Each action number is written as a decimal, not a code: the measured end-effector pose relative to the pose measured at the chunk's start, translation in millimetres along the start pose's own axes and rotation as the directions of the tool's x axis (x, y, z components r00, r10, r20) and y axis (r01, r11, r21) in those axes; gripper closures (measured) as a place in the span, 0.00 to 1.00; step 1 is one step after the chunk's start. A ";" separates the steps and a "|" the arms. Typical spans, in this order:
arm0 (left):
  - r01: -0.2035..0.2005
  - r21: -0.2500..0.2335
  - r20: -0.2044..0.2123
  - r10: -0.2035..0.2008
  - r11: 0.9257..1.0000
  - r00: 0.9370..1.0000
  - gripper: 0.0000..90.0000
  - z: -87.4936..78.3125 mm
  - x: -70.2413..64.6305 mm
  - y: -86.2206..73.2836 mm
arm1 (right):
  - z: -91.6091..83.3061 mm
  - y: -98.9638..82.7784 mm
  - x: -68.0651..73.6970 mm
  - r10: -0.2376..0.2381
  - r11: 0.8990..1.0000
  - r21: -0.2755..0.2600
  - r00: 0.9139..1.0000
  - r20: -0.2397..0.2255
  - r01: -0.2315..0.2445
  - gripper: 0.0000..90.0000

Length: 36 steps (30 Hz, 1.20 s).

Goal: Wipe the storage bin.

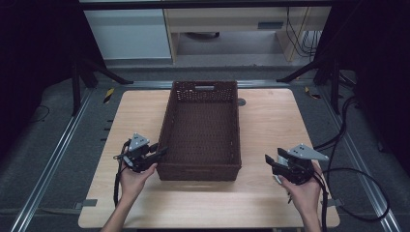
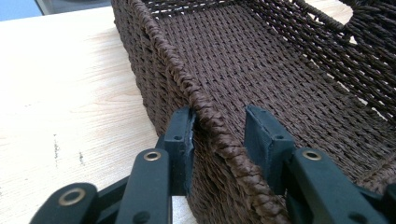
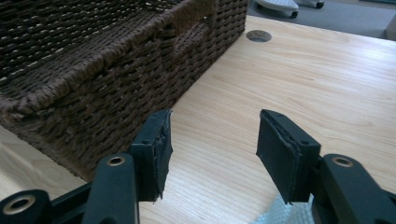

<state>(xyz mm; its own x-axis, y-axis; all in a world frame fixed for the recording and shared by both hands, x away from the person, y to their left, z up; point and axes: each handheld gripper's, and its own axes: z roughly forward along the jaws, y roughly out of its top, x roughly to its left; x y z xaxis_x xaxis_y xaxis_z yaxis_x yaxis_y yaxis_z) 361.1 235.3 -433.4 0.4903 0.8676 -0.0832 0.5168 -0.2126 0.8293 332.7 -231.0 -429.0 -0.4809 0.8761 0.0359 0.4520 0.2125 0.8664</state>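
Observation:
A dark brown woven basket point(image 1: 198, 171) stands lengthwise in the middle of the wooden table, with nothing in it. My left gripper point(image 1: 162, 152) is at its near left corner. In the left gripper view the jaws straddle the braided rim point(image 2: 205, 112): the outer pad touches the wall and the inner pad stands a little off it, so the left gripper point(image 2: 219, 126) is open. My right gripper point(image 1: 270, 159) hovers over bare table to the right of the basket's near right corner. In the right gripper view it point(image 3: 215, 130) is open with nothing between its pads, beside the basket wall point(image 3: 116, 70).
The light wooden table point(image 1: 270, 125) has bare room on both sides of the basket. A round cable hole point(image 1: 241, 102) lies by the basket's far right corner. A scrap of clear bubble wrap point(image 3: 280, 212) lies under the right gripper. Cables trail off the right edge.

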 end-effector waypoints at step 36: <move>-0.012 0.012 -0.008 0.012 1.000 1.000 0.74 0.8 -1.2 4.2 | 81.7 50.3 31.6 -0.022 0.999 -0.031 0.988 -0.150 0.017 0.57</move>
<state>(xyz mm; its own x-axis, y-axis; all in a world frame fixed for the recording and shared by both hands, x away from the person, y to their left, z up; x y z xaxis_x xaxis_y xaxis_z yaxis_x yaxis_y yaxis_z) 363.2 233.0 -430.2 0.4906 0.8687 -0.0687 0.5196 -0.2283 0.8234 401.6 -157.3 -424.9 -0.5977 0.7965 0.0913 0.4204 0.2144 0.8816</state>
